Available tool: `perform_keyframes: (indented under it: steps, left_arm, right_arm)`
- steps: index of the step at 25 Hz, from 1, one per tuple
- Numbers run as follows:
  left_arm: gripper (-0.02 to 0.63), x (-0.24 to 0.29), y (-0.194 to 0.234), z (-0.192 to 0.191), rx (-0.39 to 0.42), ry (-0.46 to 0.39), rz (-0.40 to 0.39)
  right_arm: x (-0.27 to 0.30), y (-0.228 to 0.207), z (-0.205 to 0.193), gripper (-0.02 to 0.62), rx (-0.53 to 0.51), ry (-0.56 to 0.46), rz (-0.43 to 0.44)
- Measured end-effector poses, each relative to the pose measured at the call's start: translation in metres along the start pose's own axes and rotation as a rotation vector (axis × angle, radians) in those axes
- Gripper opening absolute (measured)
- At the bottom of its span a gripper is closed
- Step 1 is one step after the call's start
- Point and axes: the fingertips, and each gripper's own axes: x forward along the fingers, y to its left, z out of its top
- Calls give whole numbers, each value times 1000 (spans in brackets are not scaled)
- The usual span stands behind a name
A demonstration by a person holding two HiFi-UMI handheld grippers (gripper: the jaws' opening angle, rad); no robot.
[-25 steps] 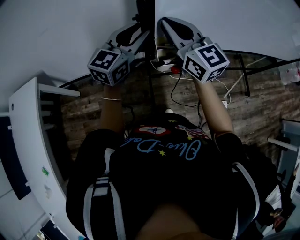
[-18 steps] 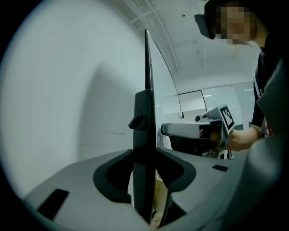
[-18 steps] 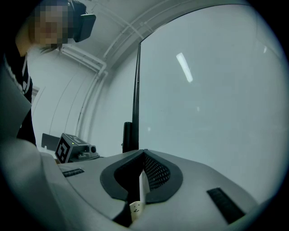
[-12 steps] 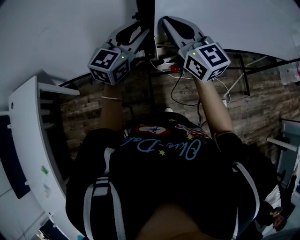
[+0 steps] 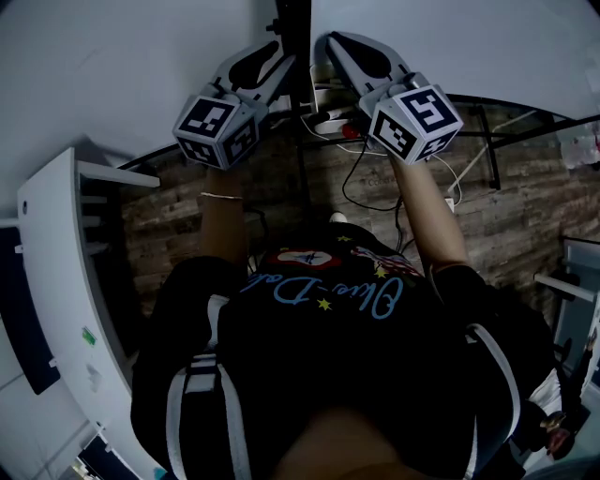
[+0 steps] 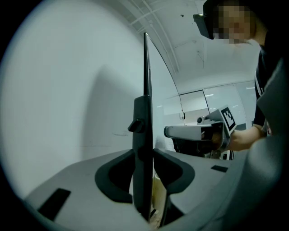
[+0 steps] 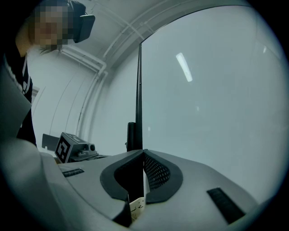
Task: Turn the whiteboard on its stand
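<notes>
Whiteboard (image 5: 469, 47) upright above wood-plank floor (image 5: 525, 206); right gripper (image 7: 141, 155) clamps its edge; left gripper (image 6: 143, 153) (jaws just closing) pinches it too.

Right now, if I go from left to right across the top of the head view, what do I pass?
White shelf unit → left gripper → whiteboard's dark edge, which the left fingers have just been closing around → right gripper → black metal bars.
</notes>
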Motion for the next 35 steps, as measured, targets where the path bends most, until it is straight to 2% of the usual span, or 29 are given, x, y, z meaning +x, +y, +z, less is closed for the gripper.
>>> perform_keyframes:
  steps: [8,12,35]
  left_arm:
    - [93,-7,-6,2,16,5,5]
    - [8,-13,-9,7,15,-10,11]
    - [8,-28,-31,11,30,-16,-10]
  right_arm:
    - [-5,5,0,25,9,-3,-5]
    - [-9,8,1,25,9,-3,-9]
    - [-28,19,3,25,5,4,-17]
